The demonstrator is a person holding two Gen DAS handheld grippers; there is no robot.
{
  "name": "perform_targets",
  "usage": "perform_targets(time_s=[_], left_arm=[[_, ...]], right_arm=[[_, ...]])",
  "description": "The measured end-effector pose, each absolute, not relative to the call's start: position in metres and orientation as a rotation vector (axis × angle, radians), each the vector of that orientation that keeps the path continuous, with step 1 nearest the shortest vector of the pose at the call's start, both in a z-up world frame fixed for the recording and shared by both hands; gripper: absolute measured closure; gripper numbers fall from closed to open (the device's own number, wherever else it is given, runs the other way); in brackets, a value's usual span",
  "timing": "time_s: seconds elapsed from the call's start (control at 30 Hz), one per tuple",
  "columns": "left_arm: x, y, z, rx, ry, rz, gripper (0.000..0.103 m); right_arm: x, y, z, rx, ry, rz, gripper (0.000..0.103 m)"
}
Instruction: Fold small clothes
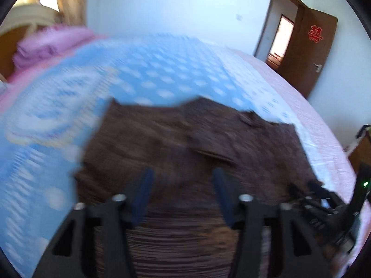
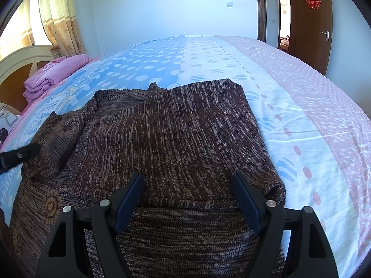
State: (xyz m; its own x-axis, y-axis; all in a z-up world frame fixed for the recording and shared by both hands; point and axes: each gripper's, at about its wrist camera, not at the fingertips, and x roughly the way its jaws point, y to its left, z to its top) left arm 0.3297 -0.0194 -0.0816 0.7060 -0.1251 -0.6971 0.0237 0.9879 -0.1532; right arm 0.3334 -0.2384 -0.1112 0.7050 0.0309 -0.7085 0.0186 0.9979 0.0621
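Observation:
A brown knitted sweater (image 2: 171, 134) lies spread on the bed, with one side laid over its body and a folded edge near my right fingers. Its bunched sleeve (image 2: 58, 136) rests at the left. My right gripper (image 2: 187, 176) hovers over the sweater's near part, open, with nothing gripped. In the blurred left wrist view the sweater (image 1: 176, 143) fills the middle, and my left gripper (image 1: 182, 172) stands open above it with only cloth below. Part of the left gripper (image 2: 16, 156) shows at the far left edge beside the sleeve.
The bedsheet (image 2: 301, 115) is blue, white and pink with dots. A folded pink blanket (image 2: 55, 74) sits by the headboard (image 2: 20, 58) at the left. A brown door (image 2: 308, 23) stands open at the back right. The right gripper's body (image 1: 324, 199) shows at the lower right.

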Motion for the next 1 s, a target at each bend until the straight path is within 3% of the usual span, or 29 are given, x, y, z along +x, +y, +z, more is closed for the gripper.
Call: perform_targets(time_s=[0.17, 0.37, 0.43, 0.7, 0.77, 0.83, 1.0], left_arm=[[0.335, 0.048, -0.086, 0.028, 0.742, 0.193, 0.034], [0.347, 0.084, -0.126, -0.053, 0.859, 0.213, 0.031], [0.344, 0.086, -0.124, -0.062, 0.846, 0.215, 0.024], [0.338, 0.094, -0.131, -0.144, 0.852, 0.191, 0.018], [0.339, 0.097, -0.131, -0.165, 0.850, 0.187, 0.018], [0.337, 0.095, -0.132, -0.154, 0.851, 0.184, 0.018], [0.335, 0.099, -0.132, -0.185, 0.840, 0.160, 0.018]], right_arm=[[0.334, -0.238, -0.111, 0.065, 0.788, 0.009, 0.024], [0.326, -0.242, -0.095, 0.125, 0.748, 0.064, 0.024], [0.326, -0.226, -0.081, 0.092, 0.748, 0.096, 0.024], [0.368, -0.108, -0.076, -0.148, 0.812, 0.280, 0.025], [0.386, -0.089, -0.086, -0.189, 0.847, 0.256, 0.034], [0.405, -0.085, -0.096, -0.218, 0.895, 0.211, 0.082], [0.424, -0.143, -0.083, -0.068, 0.860, 0.030, 0.087]])
